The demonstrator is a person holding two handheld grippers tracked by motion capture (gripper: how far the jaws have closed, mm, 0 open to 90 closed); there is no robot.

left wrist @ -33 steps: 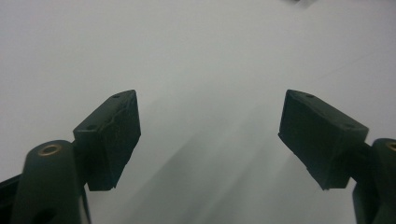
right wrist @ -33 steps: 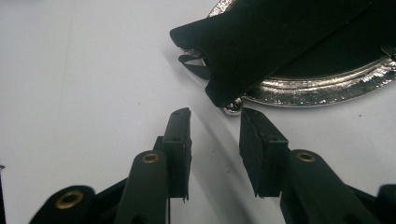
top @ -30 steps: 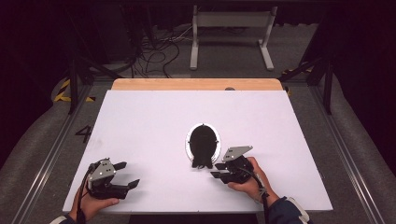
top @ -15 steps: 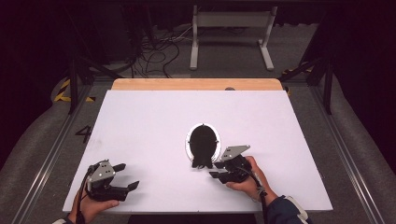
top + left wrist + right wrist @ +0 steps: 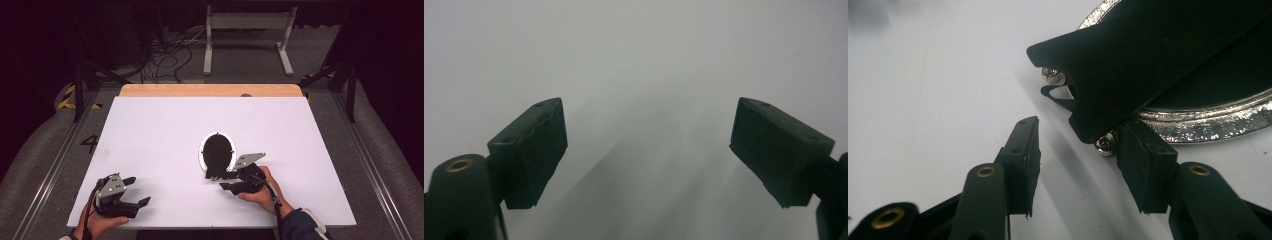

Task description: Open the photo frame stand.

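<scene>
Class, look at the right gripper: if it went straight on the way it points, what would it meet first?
Probably the black stand of the oval mirror; the right gripper has just been opening, with nothing gripped.

Desk [image 5: 165, 130] seen from fixed high camera above near edge, faced forward and down; whole white top taken in, floor and cables beyond. Left gripper [image 5: 131, 192] camera carried low, aimed along own fingers [image 5: 531, 150] at bare white surface, very close. Right gripper [image 5: 225, 181] camera held close to oval frame [image 5: 1198, 120], its black stand [image 5: 1128, 65] looming. Same frame [image 5: 218, 150] shared with high view, mid-desk.
</scene>
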